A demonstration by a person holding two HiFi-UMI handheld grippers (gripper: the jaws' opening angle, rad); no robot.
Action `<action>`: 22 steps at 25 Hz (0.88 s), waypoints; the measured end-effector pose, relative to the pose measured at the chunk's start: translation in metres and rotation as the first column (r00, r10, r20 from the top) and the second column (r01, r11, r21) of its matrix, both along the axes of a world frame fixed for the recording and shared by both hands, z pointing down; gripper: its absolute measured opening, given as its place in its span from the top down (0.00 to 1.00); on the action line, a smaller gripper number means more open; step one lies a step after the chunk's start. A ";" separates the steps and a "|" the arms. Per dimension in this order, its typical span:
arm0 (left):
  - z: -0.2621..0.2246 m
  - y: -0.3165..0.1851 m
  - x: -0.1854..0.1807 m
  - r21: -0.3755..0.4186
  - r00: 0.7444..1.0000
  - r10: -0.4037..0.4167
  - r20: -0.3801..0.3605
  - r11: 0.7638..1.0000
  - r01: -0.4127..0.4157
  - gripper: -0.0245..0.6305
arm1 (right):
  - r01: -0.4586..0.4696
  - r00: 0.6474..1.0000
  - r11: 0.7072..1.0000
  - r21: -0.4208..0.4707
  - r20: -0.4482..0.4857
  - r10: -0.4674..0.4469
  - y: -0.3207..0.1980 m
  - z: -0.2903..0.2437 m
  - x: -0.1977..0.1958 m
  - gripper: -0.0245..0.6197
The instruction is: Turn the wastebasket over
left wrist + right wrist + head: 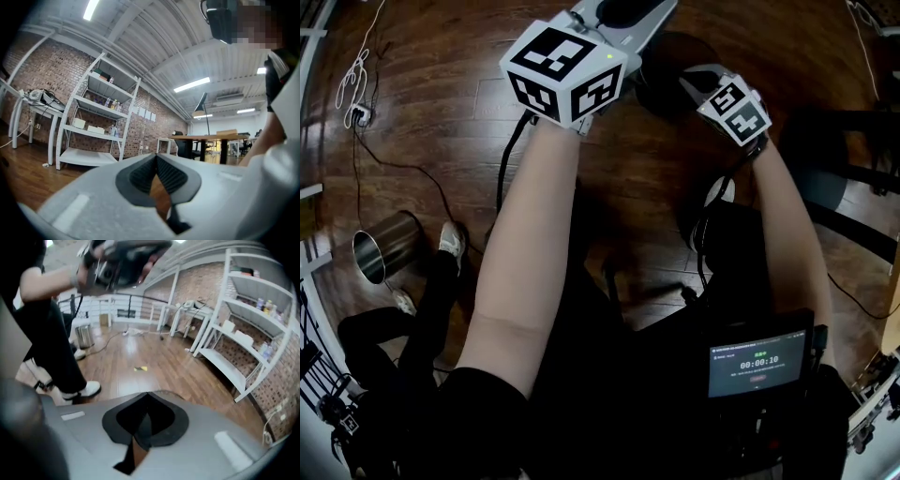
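Over a wooden floor (628, 187), a person stands above a dark, round wastebasket (664, 86) with a two-fingered gripper in each hand. The right gripper (147, 394) hangs just above the wastebasket and tilts down toward it, its cube (733, 111) of square markers facing the head camera. Its fingers (161, 416) are pressed together with nothing between them. In the right gripper view, only a thin curved edge shows just past their tips.

The left gripper (155, 157) is up and to the left of the wastebasket, pointing level across the room. Its fingers also meet at the tips and pinch nothing. Which end of the wastebasket faces up cannot be told, since little of it shows past the two grippers.

Well to the left of the wastebasket, a shiny steel bin (384, 246) stands upright beside a second person's white shoe (450, 239). In the right gripper view, a small yellow scrap (140, 368) lies on the boards some way beyond the wastebasket. Far off from the wastebasket, a white shelf rack (96, 117) stands against a brick wall (42, 79). A small lit screen (757, 364) sits at the person's waist, on the near side of the wastebasket.
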State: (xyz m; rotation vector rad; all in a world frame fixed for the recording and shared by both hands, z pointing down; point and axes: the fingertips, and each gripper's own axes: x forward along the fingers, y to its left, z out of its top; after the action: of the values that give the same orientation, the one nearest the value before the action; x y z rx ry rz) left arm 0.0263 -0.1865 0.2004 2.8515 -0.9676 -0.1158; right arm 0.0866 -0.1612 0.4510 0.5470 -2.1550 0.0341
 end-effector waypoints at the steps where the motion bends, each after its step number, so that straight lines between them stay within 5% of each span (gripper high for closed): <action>1: 0.000 0.002 0.002 -0.002 1.000 0.003 0.002 1.000 -0.003 0.96 | -0.050 0.994 0.999 0.008 0.096 0.049 -0.001 -0.023 0.001 0.95; 3: 0.001 0.007 0.008 0.003 1.000 0.008 0.011 1.000 -0.008 0.96 | -0.163 0.938 0.987 -0.007 0.310 0.157 -0.002 -0.069 0.006 0.95; 5: 0.004 0.011 0.018 0.025 0.999 0.010 0.033 1.000 -0.011 0.96 | -0.263 0.832 0.964 -0.046 0.496 0.250 -0.002 -0.111 0.014 0.95; 7: 0.011 0.015 0.030 0.055 0.998 0.017 0.065 0.998 -0.021 0.96 | -0.331 0.737 0.942 -0.058 0.607 0.296 0.001 -0.142 0.024 0.95; 9: 0.018 0.019 0.040 0.060 0.996 0.040 0.083 0.997 -0.045 0.96 | -0.367 0.681 0.929 -0.038 0.670 0.297 0.002 -0.163 0.033 0.95; 15: 0.034 0.027 0.055 0.012 0.991 0.094 0.097 0.995 -0.096 0.96 | -0.390 0.620 0.921 -0.002 0.738 0.265 -0.008 -0.179 0.045 0.95; 22: 0.039 0.021 0.069 0.002 0.992 0.091 0.084 0.996 -0.091 0.96 | -0.381 0.622 0.920 0.093 0.762 0.181 -0.018 -0.196 0.045 0.95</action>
State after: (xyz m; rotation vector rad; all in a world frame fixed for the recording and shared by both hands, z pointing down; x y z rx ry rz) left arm 0.0956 -0.1657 0.2393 2.9209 -0.8512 0.0095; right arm 0.1314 -0.1791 0.2547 1.1924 -2.8695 0.1997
